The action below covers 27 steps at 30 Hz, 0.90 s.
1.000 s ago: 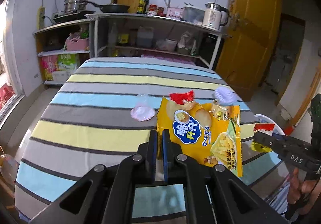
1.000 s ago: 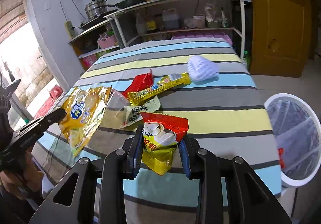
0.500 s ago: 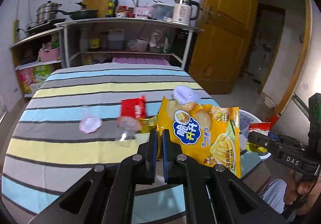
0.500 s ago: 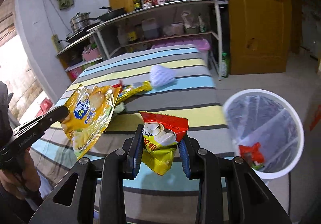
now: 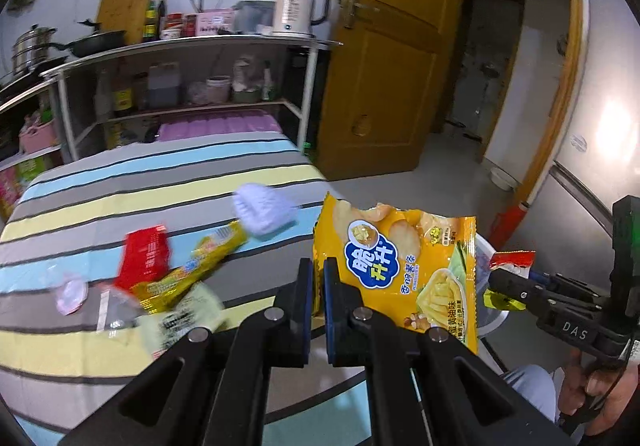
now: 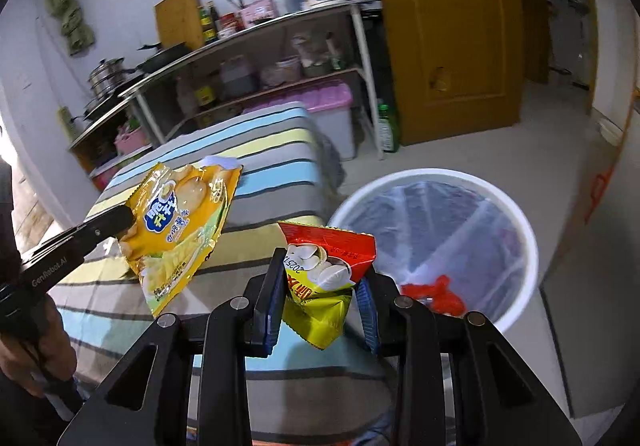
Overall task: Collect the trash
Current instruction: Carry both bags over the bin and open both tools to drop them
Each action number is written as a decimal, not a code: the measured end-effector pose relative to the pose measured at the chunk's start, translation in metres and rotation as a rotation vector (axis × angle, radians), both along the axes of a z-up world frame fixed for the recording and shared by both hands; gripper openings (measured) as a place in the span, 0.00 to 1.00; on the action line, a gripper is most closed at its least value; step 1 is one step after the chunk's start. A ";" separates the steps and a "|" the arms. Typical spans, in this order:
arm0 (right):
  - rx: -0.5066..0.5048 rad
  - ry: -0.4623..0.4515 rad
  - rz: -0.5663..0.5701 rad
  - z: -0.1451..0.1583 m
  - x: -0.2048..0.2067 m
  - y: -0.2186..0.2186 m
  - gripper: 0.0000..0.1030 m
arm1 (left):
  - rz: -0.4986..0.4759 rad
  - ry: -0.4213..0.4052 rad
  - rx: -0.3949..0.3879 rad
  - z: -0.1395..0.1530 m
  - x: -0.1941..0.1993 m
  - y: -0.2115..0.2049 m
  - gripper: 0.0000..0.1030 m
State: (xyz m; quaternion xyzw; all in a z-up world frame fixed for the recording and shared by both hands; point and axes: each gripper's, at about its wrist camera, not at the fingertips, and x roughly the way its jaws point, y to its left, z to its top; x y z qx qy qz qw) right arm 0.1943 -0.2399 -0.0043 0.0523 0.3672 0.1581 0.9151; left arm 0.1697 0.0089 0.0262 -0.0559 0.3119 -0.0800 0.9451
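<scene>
My left gripper [image 5: 319,286] is shut on the edge of a big yellow chip bag [image 5: 404,266], held in the air past the table's right end; it also shows in the right wrist view [image 6: 180,222]. My right gripper [image 6: 320,286] is shut on a small red-and-yellow snack bag [image 6: 326,278], beside the white bin [image 6: 516,222] lined with a clear bag, red trash at its bottom. The right gripper [image 5: 508,282] with the small bag [image 5: 510,260] also shows in the left wrist view.
On the striped table [image 5: 120,202] lie a red wrapper [image 5: 146,254], a long yellow wrapper [image 5: 196,270], a white crumpled piece [image 5: 262,208], a pale green wrapper [image 5: 188,312] and a pink lid [image 5: 70,292]. A shelf rack [image 5: 192,78] and a yellow door [image 5: 392,66] stand behind.
Both grippers have swung right with their bags, away from the table's middle. The bin now sits closer and larger in front of the right gripper.
</scene>
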 end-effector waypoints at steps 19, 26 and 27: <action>0.006 0.091 -0.096 -0.038 0.038 -0.064 0.34 | -0.135 0.097 0.035 -0.030 0.068 -0.084 0.05; 0.008 0.113 -0.126 -0.051 0.048 -0.075 0.49 | -0.171 0.131 0.036 -0.039 0.082 -0.101 0.07; 0.009 0.116 -0.132 -0.053 0.048 -0.077 0.49 | -0.172 0.131 0.038 -0.040 0.082 -0.102 0.07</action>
